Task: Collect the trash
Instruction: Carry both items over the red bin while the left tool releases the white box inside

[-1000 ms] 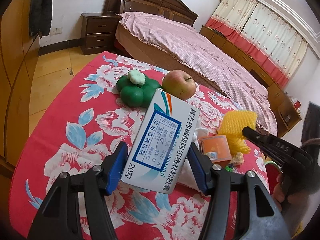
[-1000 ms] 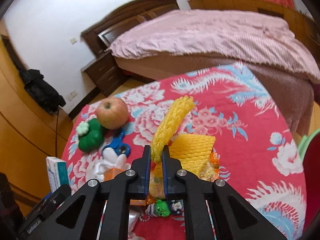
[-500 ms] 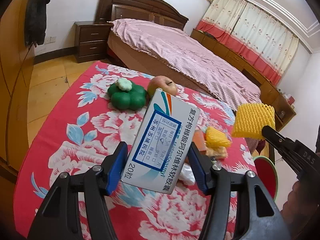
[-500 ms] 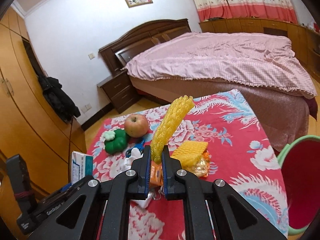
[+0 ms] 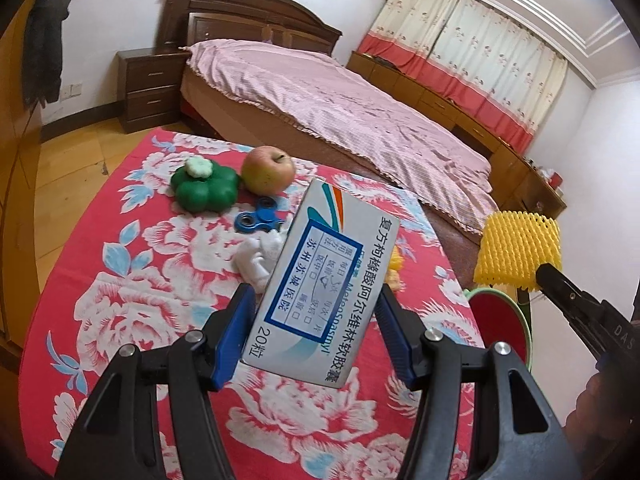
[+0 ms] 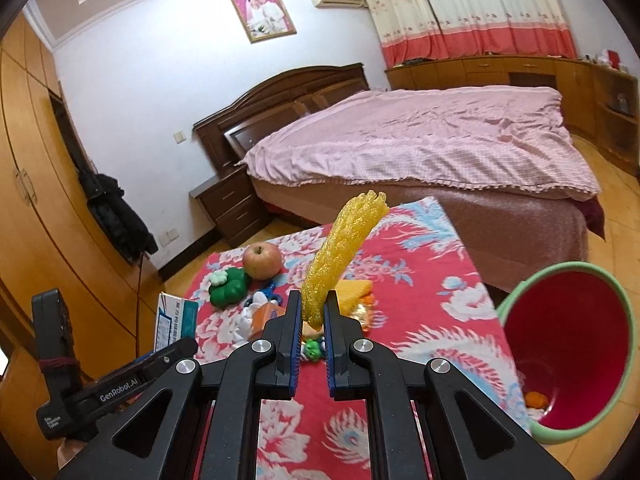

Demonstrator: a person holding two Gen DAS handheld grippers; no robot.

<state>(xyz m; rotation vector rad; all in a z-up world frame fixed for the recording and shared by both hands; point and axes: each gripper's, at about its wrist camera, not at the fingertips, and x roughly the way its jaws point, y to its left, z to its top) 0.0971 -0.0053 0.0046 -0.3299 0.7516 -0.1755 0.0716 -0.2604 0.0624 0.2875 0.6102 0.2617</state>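
The right claw (image 6: 311, 332) pinches a yellow foam fruit-net sleeve (image 6: 340, 256), its long axis pointing up and away. The red bin with a green rim (image 6: 572, 344) sits low to its right, off the bench (image 6: 424, 336) edge, nearer this hand. The left claw (image 5: 312, 332) grips a white-and-blue cardboard medicine box (image 5: 326, 284) above the bench.

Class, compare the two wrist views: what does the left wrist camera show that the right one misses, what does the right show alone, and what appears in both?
Left wrist only: the printed front of the medicine box clamped in the left gripper.

Right wrist only: the wedding photo, the orange scrap inside the bin.

Both: yellow foam net in the right gripper, apple, green toy, bed.
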